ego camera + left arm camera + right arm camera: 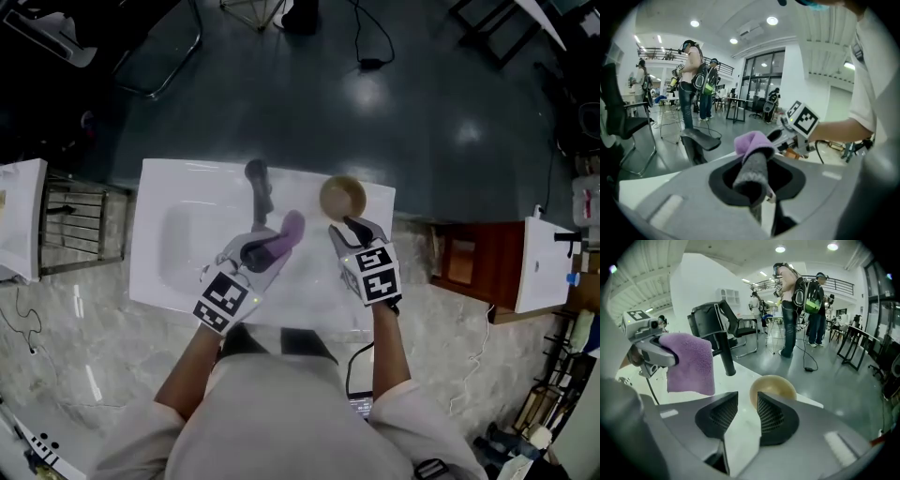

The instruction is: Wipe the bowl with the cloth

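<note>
A tan bowl (pixel 342 197) stands on the white sink top (pixel 164 178) near its far right corner. Just in front of the bowl, my right gripper (pixel 349 228) is open with nothing between its jaws. In the right gripper view the bowl (pixel 780 384) lies right beyond the open right gripper (pixel 743 414). My left gripper (pixel 270 246) is shut on a purple cloth (pixel 292 228), whose free end sticks out to the bowl's left. In the left gripper view the cloth (pixel 753 143) is rolled between the jaws. The cloth (pixel 689 363) hangs left of the bowl in the right gripper view.
A dark faucet (pixel 260 190) rises at the back of the sink top, left of the bowl, with the basin (pixel 178 248) further left. A wire rack (pixel 80 225) stands at the left and a wooden cabinet (pixel 473 262) at the right. People (pixel 790 301) stand beyond.
</note>
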The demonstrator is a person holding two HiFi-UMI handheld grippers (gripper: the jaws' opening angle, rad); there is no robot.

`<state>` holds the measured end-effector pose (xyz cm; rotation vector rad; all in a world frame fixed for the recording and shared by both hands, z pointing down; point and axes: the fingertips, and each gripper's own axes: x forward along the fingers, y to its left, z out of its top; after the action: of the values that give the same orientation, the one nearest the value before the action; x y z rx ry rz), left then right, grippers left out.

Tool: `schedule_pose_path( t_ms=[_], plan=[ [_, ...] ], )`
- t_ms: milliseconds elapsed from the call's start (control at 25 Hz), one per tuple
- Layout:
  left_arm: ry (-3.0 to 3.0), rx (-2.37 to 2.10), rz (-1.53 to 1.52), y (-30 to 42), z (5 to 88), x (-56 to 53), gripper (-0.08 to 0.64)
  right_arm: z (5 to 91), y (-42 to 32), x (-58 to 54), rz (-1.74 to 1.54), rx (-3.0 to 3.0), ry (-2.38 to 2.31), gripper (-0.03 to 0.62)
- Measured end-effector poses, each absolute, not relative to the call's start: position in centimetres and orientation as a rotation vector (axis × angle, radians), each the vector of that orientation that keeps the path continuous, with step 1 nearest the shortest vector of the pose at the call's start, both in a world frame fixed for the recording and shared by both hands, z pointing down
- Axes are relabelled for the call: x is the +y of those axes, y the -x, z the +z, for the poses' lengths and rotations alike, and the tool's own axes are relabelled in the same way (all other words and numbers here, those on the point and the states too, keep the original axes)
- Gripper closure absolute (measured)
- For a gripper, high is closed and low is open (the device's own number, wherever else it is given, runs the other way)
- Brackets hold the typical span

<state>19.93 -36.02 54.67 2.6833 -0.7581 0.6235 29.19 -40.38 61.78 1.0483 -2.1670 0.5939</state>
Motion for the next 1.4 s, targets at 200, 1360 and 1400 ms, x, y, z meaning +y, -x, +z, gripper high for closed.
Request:
schedule_pose_path(
  t_ms=[200,1360,1400],
  plan=[
    [-2.644,-0.777,0.633,-20.3,55.9,-36.1,0.479,64.9,-29.2,-40.7,0.529,-2.091,-0.922,0.459],
    [-2.565,-0.839,0.626,-18.4,57.7,-33.8,0.479,72.6,-29.8,-42.2,-0.146,-1.609,-0.507,0.534],
    [-2.566,-0.838,0.629,-18.3,57.6,-33.6,0.479,72.5,-29.7,-42.2,-0.144,-1.609,-0.51,0.548]
  ],
)
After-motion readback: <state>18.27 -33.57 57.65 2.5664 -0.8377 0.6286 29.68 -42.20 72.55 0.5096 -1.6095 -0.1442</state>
